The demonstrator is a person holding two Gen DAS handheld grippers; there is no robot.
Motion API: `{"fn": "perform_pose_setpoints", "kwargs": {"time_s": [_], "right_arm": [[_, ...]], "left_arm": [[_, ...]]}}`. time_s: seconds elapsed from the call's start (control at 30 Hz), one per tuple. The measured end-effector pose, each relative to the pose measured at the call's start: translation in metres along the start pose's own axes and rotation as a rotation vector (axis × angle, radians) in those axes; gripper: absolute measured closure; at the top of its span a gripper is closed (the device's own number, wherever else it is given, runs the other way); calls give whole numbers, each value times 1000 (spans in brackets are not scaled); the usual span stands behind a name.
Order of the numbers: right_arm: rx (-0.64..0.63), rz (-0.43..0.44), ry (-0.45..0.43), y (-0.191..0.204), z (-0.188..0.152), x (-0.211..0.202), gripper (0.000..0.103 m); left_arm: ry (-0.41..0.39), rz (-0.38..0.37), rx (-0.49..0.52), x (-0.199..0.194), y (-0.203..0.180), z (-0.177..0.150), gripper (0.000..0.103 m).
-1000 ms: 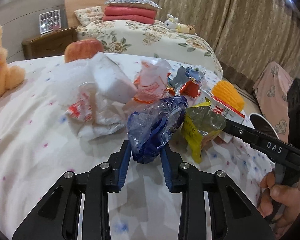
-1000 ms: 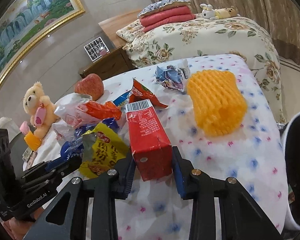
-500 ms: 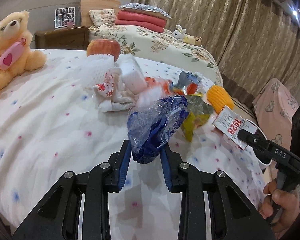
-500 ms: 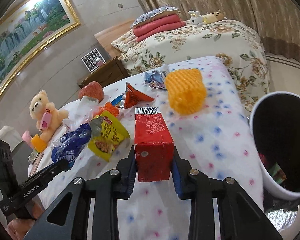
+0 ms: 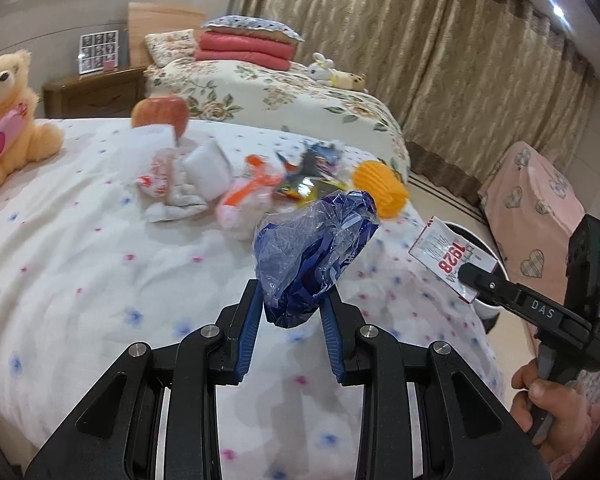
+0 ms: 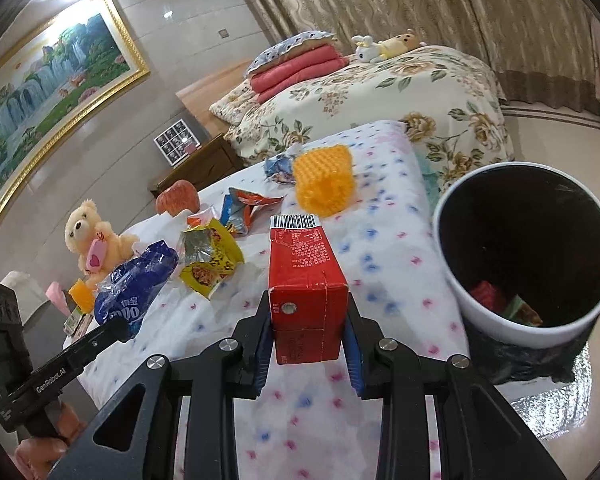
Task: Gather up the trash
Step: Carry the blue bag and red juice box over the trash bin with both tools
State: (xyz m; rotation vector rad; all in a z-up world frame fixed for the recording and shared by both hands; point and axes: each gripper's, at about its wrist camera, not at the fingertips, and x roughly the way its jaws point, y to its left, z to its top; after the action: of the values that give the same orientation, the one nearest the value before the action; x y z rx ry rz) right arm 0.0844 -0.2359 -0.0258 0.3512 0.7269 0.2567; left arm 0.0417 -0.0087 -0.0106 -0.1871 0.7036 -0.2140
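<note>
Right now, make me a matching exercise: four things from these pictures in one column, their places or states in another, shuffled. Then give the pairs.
Things:
1. red carton
2. blue plastic bag
3. yellow snack packet
4. waste bin

Places or states:
A. lying on the bedspread
B. standing on the floor beside the bed, some trash inside
C. clamped in the right gripper
D. clamped in the left gripper

Pairs: 1-C, 2-D, 3-A, 4-B
</note>
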Motion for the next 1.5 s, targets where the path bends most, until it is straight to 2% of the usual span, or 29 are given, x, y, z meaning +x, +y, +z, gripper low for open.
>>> {"fn": "perform_pose_setpoints", "kwargs": {"time_s": [0.6, 1.5], "right_arm": [[72, -77, -59, -51, 3, -34, 72], [159, -171, -88, -116, 11, -53, 72]], "left_arm": [[75, -94, 132, 46, -79, 1, 75], [140, -176, 242, 94, -158, 11, 75]]}}
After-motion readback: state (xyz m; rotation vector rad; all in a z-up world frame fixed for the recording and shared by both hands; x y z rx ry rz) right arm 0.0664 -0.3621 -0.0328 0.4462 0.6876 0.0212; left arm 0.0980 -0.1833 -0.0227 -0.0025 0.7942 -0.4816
